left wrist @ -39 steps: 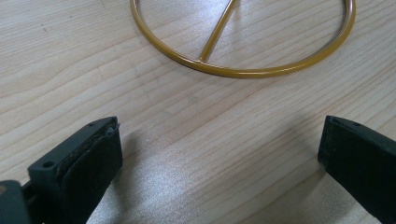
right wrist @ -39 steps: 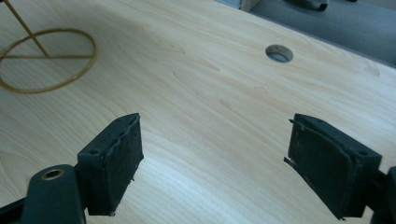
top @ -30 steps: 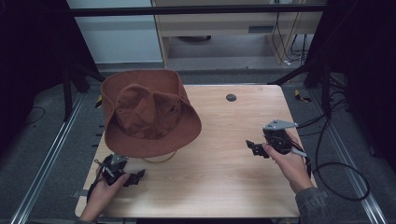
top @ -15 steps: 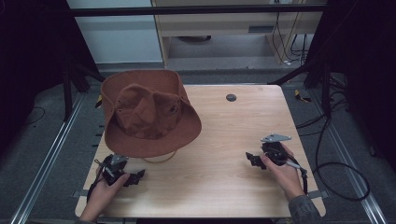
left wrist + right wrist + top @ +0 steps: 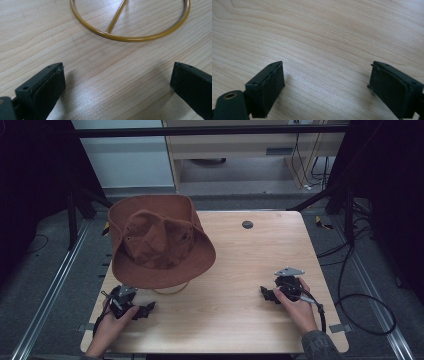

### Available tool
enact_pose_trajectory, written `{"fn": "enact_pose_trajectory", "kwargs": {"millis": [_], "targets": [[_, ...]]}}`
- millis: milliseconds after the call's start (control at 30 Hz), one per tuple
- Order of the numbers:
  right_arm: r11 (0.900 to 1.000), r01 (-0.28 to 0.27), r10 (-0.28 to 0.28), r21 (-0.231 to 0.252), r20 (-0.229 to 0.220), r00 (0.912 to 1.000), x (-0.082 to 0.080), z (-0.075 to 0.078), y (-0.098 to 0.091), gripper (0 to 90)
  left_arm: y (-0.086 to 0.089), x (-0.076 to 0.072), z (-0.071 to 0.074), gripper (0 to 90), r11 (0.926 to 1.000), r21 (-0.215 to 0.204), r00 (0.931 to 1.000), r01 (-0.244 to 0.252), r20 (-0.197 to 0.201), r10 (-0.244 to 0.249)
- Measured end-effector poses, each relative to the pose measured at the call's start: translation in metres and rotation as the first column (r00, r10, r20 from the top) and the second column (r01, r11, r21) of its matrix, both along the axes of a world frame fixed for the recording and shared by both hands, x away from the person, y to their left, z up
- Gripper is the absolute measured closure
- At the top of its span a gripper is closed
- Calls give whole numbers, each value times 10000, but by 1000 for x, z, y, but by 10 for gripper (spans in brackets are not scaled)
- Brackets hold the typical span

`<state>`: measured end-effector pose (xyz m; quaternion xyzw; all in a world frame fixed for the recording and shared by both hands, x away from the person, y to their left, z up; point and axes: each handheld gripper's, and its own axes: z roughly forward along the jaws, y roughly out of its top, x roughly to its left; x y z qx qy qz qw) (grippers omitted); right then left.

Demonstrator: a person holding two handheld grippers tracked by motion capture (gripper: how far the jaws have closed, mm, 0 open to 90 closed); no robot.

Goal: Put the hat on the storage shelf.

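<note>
hat [image 5: 160, 242] at our eleven o'clock looks soft and light, perched on a wire stand [image 5: 130, 37]; we'd pinch its floppy brim. left gripper [image 5: 142, 311] is released and empty; right gripper [image 5: 266, 294] has just been opening, nothing between its jaws.

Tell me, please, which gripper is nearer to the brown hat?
Left. The left gripper sits just below the brown hat, near its brim. The right gripper rests well off to the hat's right, across bare table.

Brown brimmed hat [image 5: 159, 241], crown up on gold ring stand [image 5: 130, 37], table's far-left
</note>
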<state>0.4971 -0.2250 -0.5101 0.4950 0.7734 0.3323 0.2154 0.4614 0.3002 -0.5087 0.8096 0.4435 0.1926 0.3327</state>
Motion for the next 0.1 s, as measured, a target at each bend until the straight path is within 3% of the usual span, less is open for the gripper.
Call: {"fn": "enact_pose_trajectory", "kwargs": {"millis": [100], "targets": [[10000,25,-25,33,110,9999,0,-2,1,72,0,0,0,0,10000,-3,10000,-6,0,6]]}}
